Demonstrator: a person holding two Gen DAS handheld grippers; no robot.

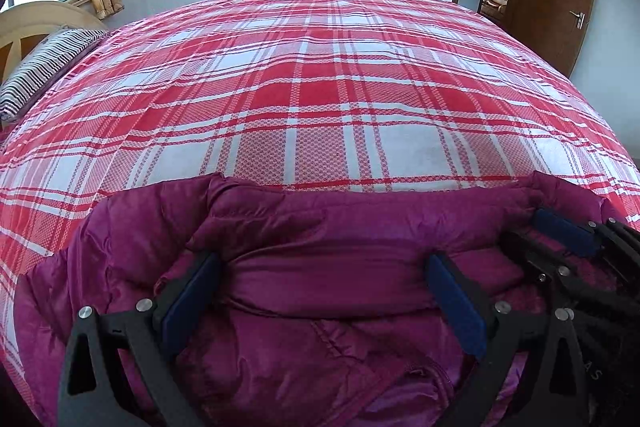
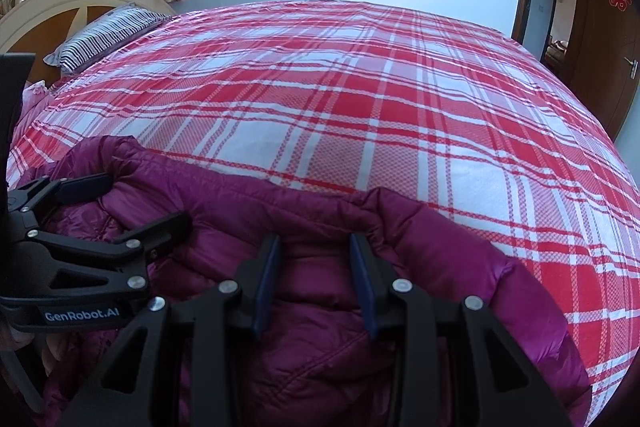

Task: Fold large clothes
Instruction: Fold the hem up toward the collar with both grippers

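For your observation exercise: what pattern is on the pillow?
Dark and white stripes on the pillow, clearest in the right wrist view.

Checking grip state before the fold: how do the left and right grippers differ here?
The left gripper stands wide open, spanning a broad bulge of the purple jacket; the right gripper is narrower, its jaws around a smaller ridge. The left sits nearer the striped pillow side. Both have blue pads and rest on the jacket's far edge.
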